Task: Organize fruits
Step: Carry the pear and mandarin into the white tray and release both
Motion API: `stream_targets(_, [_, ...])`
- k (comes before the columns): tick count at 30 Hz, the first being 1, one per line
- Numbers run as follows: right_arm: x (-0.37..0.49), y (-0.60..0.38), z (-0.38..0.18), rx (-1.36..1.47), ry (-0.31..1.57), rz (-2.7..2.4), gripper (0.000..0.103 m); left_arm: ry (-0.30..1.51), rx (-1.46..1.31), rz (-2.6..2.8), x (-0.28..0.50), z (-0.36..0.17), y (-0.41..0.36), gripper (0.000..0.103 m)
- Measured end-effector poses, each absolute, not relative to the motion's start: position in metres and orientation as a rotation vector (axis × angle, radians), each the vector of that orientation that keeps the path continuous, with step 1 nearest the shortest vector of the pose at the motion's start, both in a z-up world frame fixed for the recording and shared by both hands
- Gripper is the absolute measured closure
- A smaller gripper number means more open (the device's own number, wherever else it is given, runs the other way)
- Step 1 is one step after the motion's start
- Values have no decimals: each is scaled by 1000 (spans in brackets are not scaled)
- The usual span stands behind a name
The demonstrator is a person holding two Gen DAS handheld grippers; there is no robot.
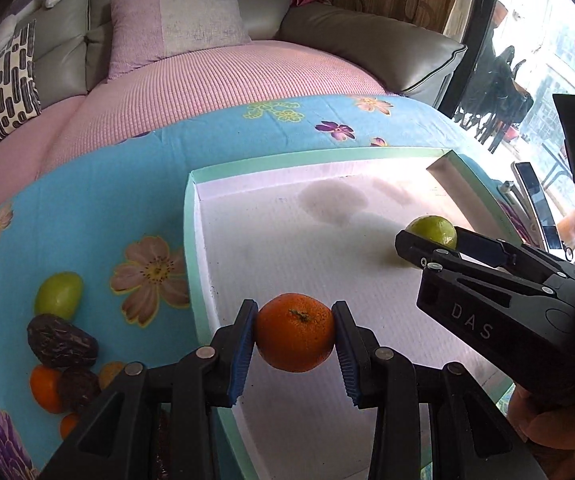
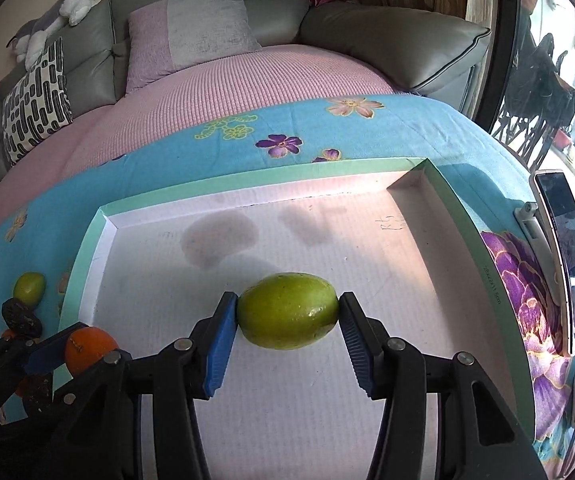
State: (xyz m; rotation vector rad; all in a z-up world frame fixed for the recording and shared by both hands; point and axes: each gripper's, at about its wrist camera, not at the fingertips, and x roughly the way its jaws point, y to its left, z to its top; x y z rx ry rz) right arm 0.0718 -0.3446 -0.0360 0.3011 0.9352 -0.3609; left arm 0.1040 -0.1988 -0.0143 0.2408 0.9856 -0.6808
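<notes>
My left gripper (image 1: pixel 294 334) is shut on an orange tangerine (image 1: pixel 294 338), held over the near left part of a white tray with a mint-green rim (image 1: pixel 189 240). My right gripper (image 2: pixel 287 318) is shut on a green oval fruit (image 2: pixel 287 310) over the tray's middle (image 2: pixel 95 236). From the left wrist view the right gripper (image 1: pixel 427 240) comes in from the right with the green fruit (image 1: pixel 433 230) between its fingers. Left of the tray on the blue flowered cloth lie another green fruit (image 1: pixel 58 295), dark dates (image 1: pixel 60 342) and small oranges (image 1: pixel 45 388).
The tray sits on a blue flowered cloth (image 2: pixel 247 128) over a pink-covered sofa with cushions (image 2: pixel 191 28). A phone on a stand (image 2: pixel 563 256) stands right of the tray. A hand (image 1: pixel 551 420) holds the right gripper. The tray floor shows faint stains (image 2: pixel 219 240).
</notes>
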Motion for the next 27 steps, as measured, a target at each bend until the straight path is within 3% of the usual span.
stream_targets(20, [61,-335,-5,298,856,-338,46,945,232,-700,97,12,-182,54])
stream_targets(23, [62,-328,-3,293,848,-316,29,926,203,-626,107,18,-160,44])
stream_targets(27, [67,-312,1,276,828,-258,22,923,133,-472,130,22,-109,39])
